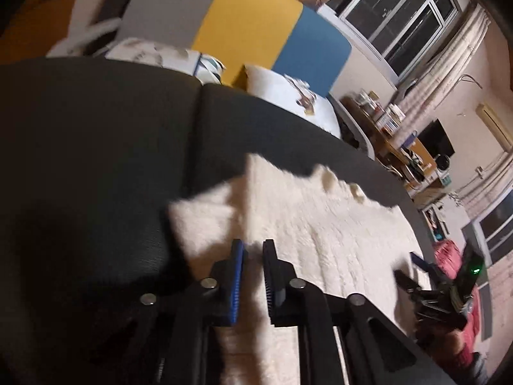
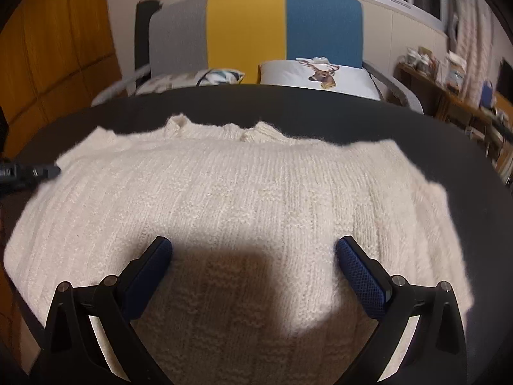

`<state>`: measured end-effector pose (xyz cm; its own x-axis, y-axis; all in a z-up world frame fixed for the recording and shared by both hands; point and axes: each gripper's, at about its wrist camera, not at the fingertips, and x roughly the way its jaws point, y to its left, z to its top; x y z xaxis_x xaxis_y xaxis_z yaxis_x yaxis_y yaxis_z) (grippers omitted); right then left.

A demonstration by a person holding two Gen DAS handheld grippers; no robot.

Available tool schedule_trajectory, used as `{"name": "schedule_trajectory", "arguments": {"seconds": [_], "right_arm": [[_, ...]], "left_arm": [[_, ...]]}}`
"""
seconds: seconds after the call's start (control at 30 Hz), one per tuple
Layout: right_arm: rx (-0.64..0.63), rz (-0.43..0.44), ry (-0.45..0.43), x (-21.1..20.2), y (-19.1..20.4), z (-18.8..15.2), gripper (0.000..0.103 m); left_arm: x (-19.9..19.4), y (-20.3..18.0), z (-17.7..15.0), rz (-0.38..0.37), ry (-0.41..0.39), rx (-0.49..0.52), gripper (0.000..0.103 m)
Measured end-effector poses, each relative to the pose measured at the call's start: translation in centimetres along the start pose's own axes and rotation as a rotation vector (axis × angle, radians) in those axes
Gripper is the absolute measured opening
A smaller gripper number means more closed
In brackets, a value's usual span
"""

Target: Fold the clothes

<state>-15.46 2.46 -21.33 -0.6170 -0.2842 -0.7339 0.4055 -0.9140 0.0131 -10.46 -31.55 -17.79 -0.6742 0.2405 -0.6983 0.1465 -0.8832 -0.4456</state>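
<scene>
Cream knit sweater [image 2: 237,199] could slip: left gripper [image 1: 253,250] pinches only a thin edge, while right gripper [image 2: 253,250] hangs wide, empty.

Both grippers, left gripper [image 1: 253,247] and right gripper [image 2: 253,252], have black fingers, blue textured pads, silver pivot screws.

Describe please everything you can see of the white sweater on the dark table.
The sweater is cream-white, a thick ribbed knit that looks soft and fuzzy. It lies spread flat on the dark table, its ribbed collar at the far edge. One part at its left side is lifted and folded over. The left gripper is shut on that fabric. The right gripper is above the body, open.
</scene>
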Motion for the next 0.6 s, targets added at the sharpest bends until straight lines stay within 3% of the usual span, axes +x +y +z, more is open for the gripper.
{"name": "schedule_trajectory", "arguments": {"seconds": [0.1,0.13,0.17,0.27,0.33,0.37,0.4,0.53,0.6], "right_arm": [[-0.072,0.016,-0.045,-1.2,0.6,2.0,0.103],[-0.097,0.013,-0.056,-1.5,0.8,2.8,0.103],[-0.122,-0.004,-0.055,-1.2,0.9,3.4,0.103],[-0.136,-0.022,-0.018,0.8,0.6,4.1,0.103],[-0.103,0.004,0.03,2.5,0.0,3.7,0.103],[-0.072,0.028,0.024,2.8,-0.4,3.3,0.103],[-0.042,0.052,0.018,3.1,-0.8,2.9,0.103],[-0.012,0.078,0.009,3.2,-1.2,2.4,0.103],[-0.01,0.081,0.007,3.2,-1.2,2.4,0.103]], "left_arm": [[0.5,0.1,0.3,-0.006,0.022,0.017,0.009],[0.8,0.0,0.5,-0.03,0.035,0.014,0.015],[1.1,0.0,0.7,-0.053,0.045,0.007,0.03],[2.4,0.6,1.8,-0.108,0.069,-0.072,0.036],[3.0,0.3,1.6,-0.094,0.062,-0.055,0.033],[3.1,0.0,1.4,-0.08,0.05,-0.027,0.026],[3.2,-0.3,1.1,-0.066,0.038,-0.003,0.007],[2.4,-0.3,-0.3,-0.023,0.004,0.002,0.006],[2.1,-0.1,-0.4,-0.016,-0.006,-0.025,0.014]]}}
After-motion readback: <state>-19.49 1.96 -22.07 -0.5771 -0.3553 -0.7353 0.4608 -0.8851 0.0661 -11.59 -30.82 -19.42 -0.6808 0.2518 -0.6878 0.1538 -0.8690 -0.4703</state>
